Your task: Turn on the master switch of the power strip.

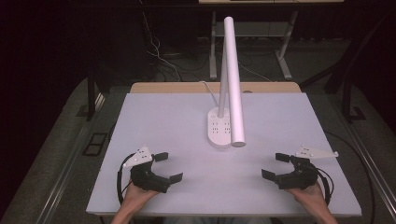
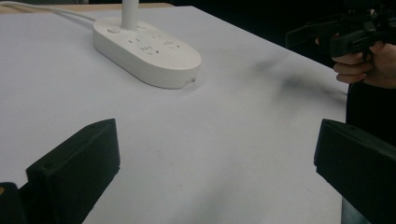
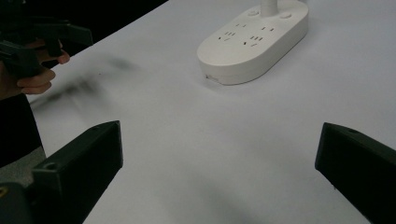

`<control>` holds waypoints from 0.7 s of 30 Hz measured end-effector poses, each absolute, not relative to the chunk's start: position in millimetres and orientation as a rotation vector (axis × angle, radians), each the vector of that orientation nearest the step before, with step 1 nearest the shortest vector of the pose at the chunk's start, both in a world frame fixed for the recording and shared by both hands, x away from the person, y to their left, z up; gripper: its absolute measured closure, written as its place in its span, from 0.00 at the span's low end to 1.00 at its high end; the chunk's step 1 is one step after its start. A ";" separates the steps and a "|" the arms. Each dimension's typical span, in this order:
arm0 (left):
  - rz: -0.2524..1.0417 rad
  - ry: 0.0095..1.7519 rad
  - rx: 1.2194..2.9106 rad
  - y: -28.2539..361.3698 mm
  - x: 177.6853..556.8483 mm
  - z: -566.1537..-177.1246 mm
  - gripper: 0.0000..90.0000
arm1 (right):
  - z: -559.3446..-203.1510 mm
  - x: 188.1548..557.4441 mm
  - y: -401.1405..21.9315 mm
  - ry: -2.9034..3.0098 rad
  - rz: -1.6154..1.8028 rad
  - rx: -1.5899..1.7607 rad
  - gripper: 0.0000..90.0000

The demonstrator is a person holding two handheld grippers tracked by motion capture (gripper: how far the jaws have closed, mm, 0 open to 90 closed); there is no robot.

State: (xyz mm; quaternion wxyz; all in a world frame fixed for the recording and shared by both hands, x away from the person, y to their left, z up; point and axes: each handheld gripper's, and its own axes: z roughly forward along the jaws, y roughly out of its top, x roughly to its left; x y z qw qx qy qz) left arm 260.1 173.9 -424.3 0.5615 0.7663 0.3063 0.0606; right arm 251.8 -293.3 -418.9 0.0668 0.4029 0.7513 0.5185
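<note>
On either side of the white desk lamp (image 1: 227, 112), the left gripper (image 1: 167, 167) and right gripper (image 1: 276, 165) hover wide open and empty, so work on it seemingly hasn't begun.

A: Under it all we have a white table (image 1: 163, 121), with a strip of wooden board (image 1: 177, 87) along its far edge.

B: Beyond it we see the grey metal legs (image 1: 213, 46) of another desk and loose cables (image 1: 156, 51) on the grey floor (image 1: 60, 140).

A: We also spot a black frame (image 1: 95, 143) lying left of the table.
</note>
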 end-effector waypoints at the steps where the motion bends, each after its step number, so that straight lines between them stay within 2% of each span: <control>1: 0.142 0.721 1.808 173.9 260.2 -424.4 0.00 | -419.0 251.7 -293.3 2.266 1.563 1.212 0.00; 21: 0.133 0.734 1.832 173.5 261.8 -425.4 0.00 | -419.4 250.3 -293.5 2.279 1.532 1.203 0.00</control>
